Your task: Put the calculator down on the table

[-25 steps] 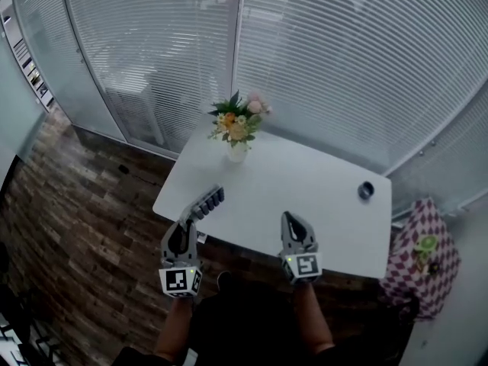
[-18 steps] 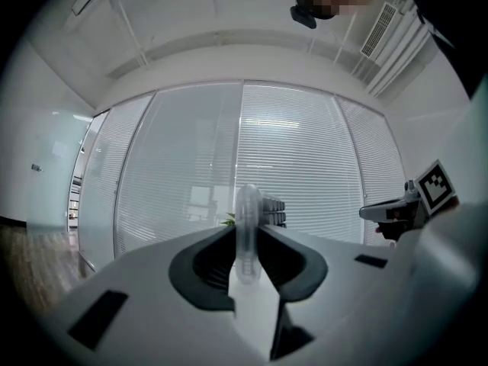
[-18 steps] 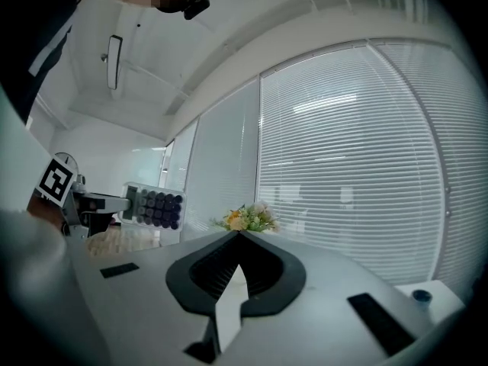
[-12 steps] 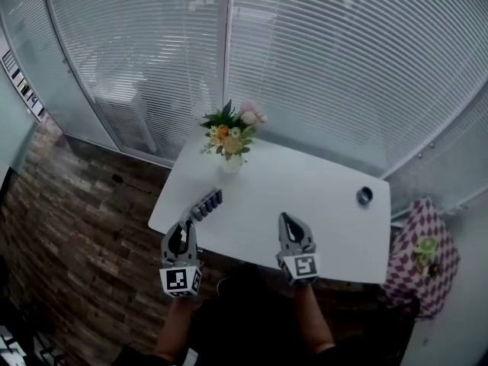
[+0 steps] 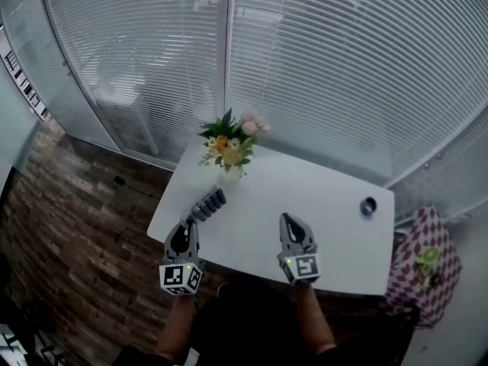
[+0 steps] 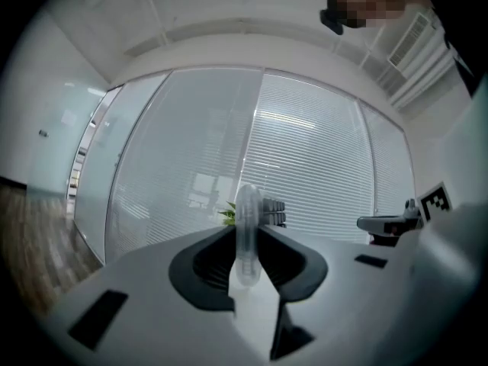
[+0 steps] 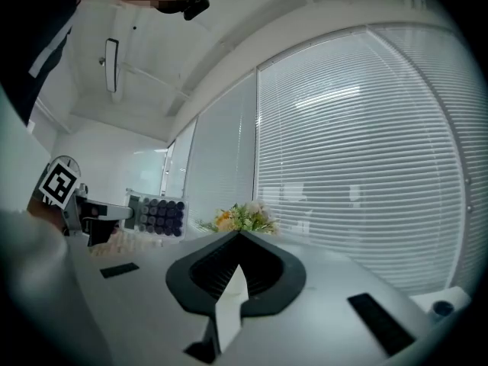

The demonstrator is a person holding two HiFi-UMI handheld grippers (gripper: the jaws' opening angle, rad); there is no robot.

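Note:
My left gripper (image 5: 188,223) is shut on one end of the calculator (image 5: 208,203), a slim slab with rows of dark keys. The calculator is held out over the front left part of the white table (image 5: 320,204). In the left gripper view it stands edge-on between the jaws as a pale strip (image 6: 247,212), and I cannot tell whether it touches the table. Seen from the right gripper view, the calculator (image 7: 156,216) shows its keys at the left. My right gripper (image 5: 287,219) is shut and empty, level over the table's front edge (image 7: 240,236).
A vase of flowers (image 5: 229,147) stands at the table's far left edge. A small dark round object (image 5: 369,204) lies near the far right corner. Glass walls with blinds close in behind the table. A chequered seat (image 5: 423,258) stands to the right.
Both grippers have moved forward towards the table, and the left one has sunk a little. The calculator stays in the left jaws. The right jaws stay shut.

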